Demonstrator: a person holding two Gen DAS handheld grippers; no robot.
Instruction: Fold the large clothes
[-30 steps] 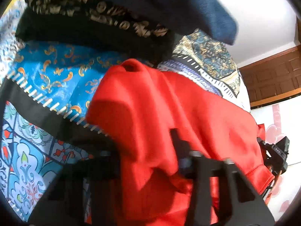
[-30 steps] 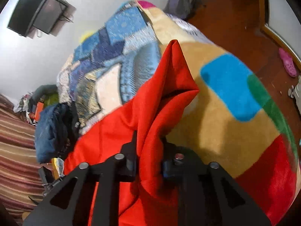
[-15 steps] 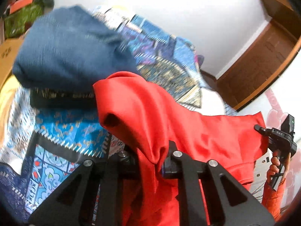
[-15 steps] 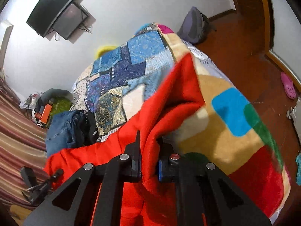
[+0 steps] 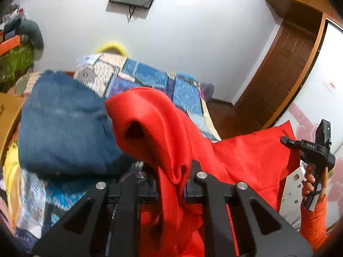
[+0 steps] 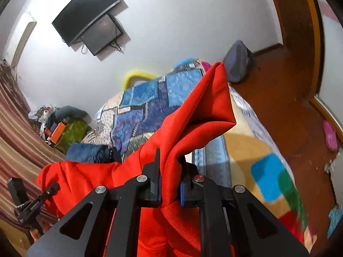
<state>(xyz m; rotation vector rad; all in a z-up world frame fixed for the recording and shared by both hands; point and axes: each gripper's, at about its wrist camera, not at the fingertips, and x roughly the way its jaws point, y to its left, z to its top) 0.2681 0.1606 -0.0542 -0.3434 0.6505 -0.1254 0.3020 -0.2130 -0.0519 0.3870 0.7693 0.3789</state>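
White walls and a wall-mounted screen are framing a bed covered in patchwork blankets, with a wooden door off to one side. Both tongs are clenched on the red garment: the left gripper is pinching a bunched corner between its pads, and the right gripper is gripping another corner, which is standing up in a stiff peak above it. Compared with a second ago, both hands are sitting much higher, and the views are now taking in walls and screen where blanket was filling them; the garment is hanging in the air between the two grippers instead of lying heaped on the bed. That suggests the cloth is being lifted and stretched out, probably to shake it flat before the first fold. A folded blue garment is resting on the bed beside the left gripper. No boxes or baskets are showing clearly; a cluttered pile by the far wall is too small to read.
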